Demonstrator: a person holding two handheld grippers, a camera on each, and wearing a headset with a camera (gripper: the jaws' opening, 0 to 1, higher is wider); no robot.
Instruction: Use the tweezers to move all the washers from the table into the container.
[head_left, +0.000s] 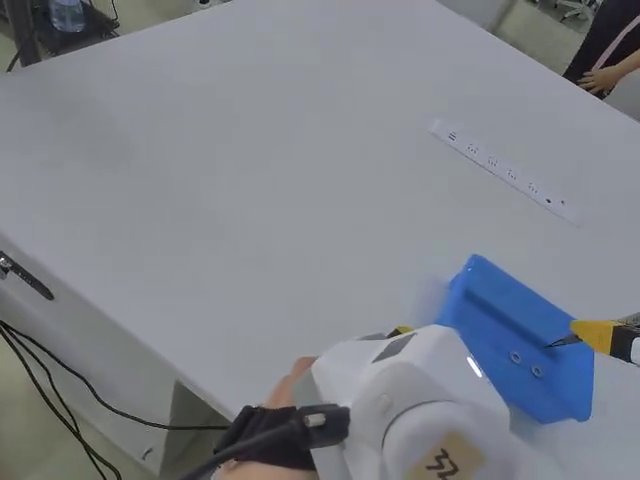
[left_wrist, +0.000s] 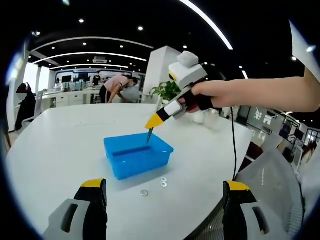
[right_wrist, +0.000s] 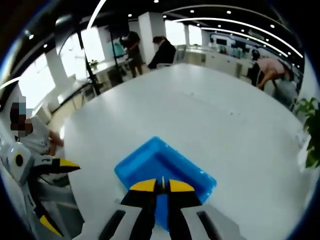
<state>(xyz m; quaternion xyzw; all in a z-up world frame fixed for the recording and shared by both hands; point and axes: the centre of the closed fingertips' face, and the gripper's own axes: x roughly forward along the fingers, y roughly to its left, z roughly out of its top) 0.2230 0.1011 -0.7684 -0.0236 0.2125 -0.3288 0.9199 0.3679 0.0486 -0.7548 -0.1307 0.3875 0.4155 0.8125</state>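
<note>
Over the blue container (left_wrist: 137, 155), the right gripper (left_wrist: 156, 120) clamps the tweezers (left_wrist: 149, 135), tips apparently pressed together, any washer between them indiscernible; two washers (left_wrist: 163, 183) lie on the table (left_wrist: 60, 145) just beside it, so the next move likely requires descending to pinch one, left gripper (left_wrist: 164, 187) idle with jaws spread.

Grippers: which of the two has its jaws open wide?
The left gripper: its jaws stand far apart, holding nothing. The right gripper is shut on the tweezers, over the blue container.
</note>
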